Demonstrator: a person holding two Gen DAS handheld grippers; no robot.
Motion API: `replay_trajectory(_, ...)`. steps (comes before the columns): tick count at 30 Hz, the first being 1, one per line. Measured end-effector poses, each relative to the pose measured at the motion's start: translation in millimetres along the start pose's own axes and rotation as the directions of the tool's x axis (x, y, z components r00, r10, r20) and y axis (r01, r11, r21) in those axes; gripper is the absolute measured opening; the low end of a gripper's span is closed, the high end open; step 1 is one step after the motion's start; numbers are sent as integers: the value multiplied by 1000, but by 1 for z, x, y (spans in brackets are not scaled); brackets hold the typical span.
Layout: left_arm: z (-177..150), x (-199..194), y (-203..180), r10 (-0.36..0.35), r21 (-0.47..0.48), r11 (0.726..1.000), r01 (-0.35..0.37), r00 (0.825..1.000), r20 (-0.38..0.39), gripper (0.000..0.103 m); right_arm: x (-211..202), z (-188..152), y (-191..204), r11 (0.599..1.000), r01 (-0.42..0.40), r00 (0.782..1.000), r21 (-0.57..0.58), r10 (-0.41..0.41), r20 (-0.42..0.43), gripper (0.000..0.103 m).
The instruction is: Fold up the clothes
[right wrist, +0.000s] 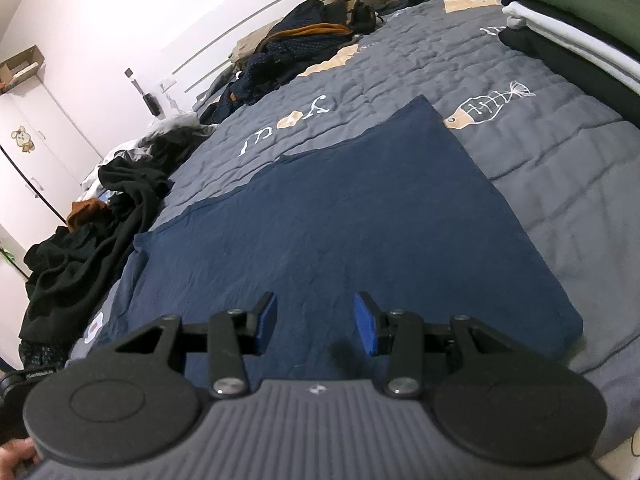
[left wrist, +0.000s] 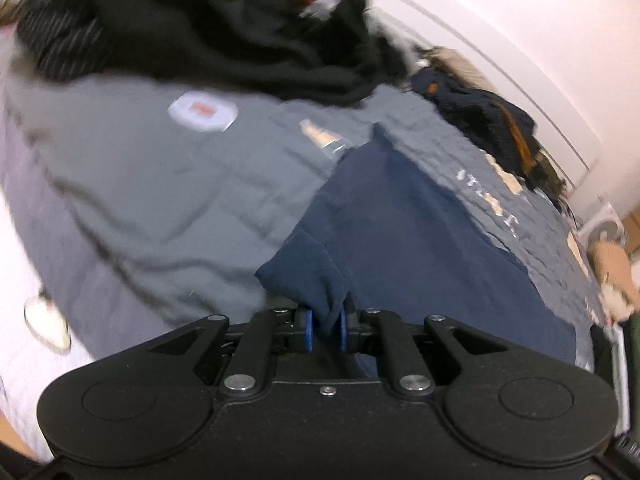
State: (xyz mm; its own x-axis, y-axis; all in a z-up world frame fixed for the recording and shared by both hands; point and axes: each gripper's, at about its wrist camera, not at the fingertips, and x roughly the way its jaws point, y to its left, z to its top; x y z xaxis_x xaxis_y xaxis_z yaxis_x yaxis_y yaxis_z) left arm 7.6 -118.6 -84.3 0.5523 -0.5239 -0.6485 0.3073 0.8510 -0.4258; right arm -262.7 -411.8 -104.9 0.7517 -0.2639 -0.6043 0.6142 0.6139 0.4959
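Observation:
A navy blue garment (right wrist: 340, 216) lies spread flat on the grey quilted bed cover (right wrist: 540, 152). In the left wrist view my left gripper (left wrist: 326, 330) is shut on a bunched fold of that navy garment (left wrist: 400, 232), lifting its edge off the bed. My right gripper (right wrist: 316, 322) hovers just above the near part of the garment, open, with nothing between its blue pads (right wrist: 366, 328). The left wrist view is motion-blurred.
A heap of black clothes (right wrist: 88, 240) lies at the left of the bed, also as black clothes (left wrist: 224, 28). A grey top with a round patch (left wrist: 160, 168) lies beside the navy garment. Dark clothes (right wrist: 296, 44) pile by the headboard. Folded clothes (right wrist: 568, 28) stack at right.

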Motion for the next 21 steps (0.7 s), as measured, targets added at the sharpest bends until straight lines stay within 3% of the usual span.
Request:
replay_trajectory(4, -7, -8, -28, -7, 148, 989, -1, 999, 52, 11, -1, 0, -3, 1000, -3, 1000, 7, 3, -15, 42)
replay_trajectory(12, -32, -6, -81, -77, 327, 944, 49, 994, 73, 11, -14, 3, -28, 999, 12, 1000, 47, -11, -15, 43)
replay_trajectory(17, -51, -1, -115, -141, 413, 905, 104, 988, 58, 11, -25, 4, -49, 997, 33, 999, 69, -32, -13, 44)
replay_trajectory(21, -72, 3, -141, -193, 499, 853, 152, 981, 31, 11, -31, 5, -62, 996, 41, 999, 74, -40, -16, 45)
